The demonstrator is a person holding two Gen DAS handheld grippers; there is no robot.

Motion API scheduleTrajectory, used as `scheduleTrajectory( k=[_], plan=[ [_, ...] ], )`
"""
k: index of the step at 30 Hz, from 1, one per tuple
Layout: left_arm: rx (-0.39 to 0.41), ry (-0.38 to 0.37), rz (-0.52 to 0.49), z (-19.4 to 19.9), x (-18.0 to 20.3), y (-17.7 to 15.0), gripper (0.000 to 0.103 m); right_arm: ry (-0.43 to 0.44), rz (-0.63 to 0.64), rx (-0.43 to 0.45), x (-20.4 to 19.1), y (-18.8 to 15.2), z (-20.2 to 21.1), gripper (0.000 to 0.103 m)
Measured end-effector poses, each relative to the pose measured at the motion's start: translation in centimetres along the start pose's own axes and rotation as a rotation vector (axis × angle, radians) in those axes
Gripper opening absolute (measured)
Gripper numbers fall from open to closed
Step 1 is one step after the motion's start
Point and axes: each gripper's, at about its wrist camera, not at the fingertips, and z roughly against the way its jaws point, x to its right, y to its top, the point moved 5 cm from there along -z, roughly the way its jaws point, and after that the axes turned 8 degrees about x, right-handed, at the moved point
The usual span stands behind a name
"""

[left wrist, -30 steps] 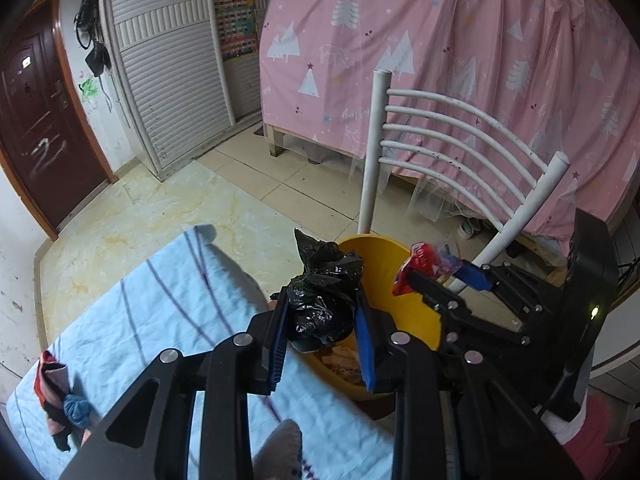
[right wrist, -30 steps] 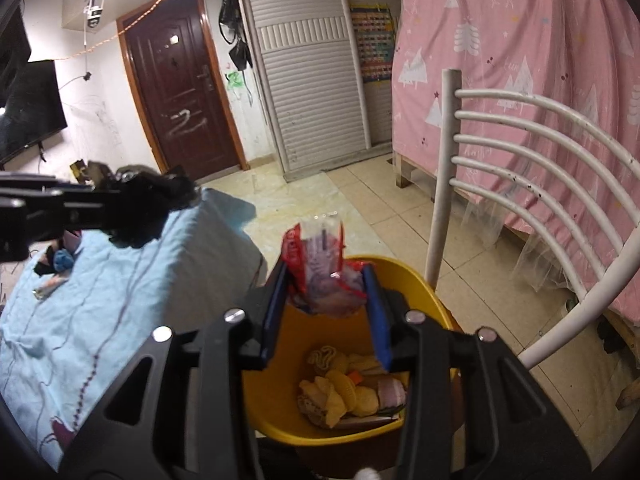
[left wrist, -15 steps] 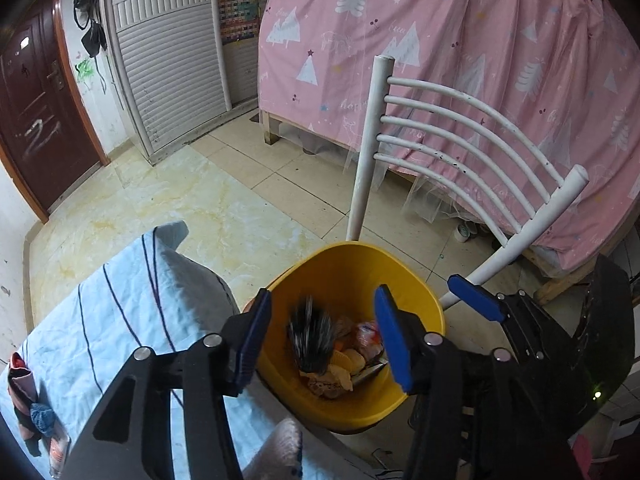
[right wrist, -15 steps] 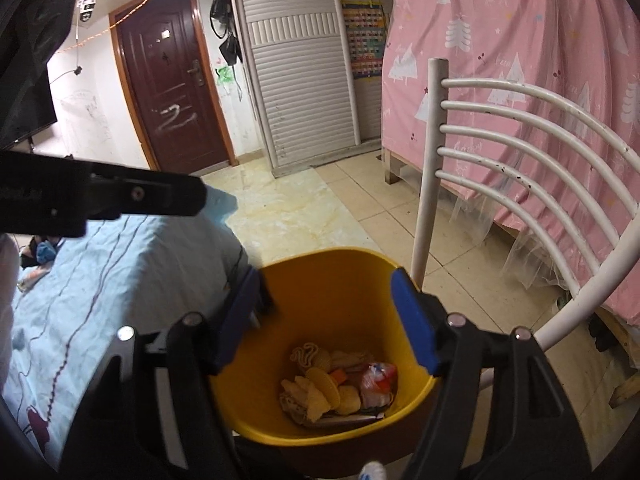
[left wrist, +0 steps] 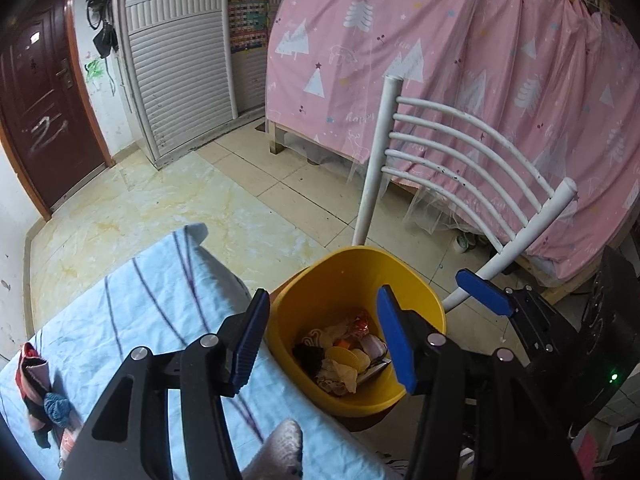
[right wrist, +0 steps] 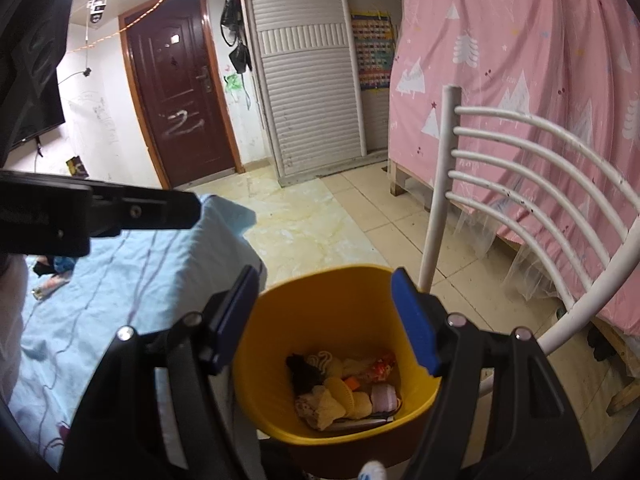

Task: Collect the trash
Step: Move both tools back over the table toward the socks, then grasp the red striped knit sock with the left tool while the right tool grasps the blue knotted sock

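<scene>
Both the left tool (left wrist: 320,334) and the right tool (right wrist: 332,320) are held wide open and empty over the yellow bin (right wrist: 320,300), where the trash (right wrist: 344,388) is piled, light, soft and best pinched by a crumpled edge.

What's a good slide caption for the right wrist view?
Right gripper open and empty above the yellow bin of trash, beside the white chair.
</scene>
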Motion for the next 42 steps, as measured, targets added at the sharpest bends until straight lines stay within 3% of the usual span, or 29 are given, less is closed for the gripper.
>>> scheduleTrajectory(
  k=[9, 21, 29, 42],
  plan=[
    [0.05, 0.03, 0.05, 3.9, -4.5, -0.3, 0.049, 0.038, 0.052, 0.009, -4.1, 1.4, 0.9, 0.068],
    [0.103, 0.151, 0.139, 9.5, -15.2, -1.7, 0.054, 0.15, 0.118, -0.022, -12.4, 1.8, 0.3, 0.07],
    [0.096, 0.207, 0.241, 11.6, -22.7, -3.6, 0.056, 0.218, 0.176, -0.047, -18.3, 1.6, -0.1, 0.07],
    [0.036, 0.292, 0.322, 11.9, -31.1, -7.9, 0.056, 0.305, 0.246, -0.106, -25.1, 0.4, -1.4, 0.07]
  ],
)
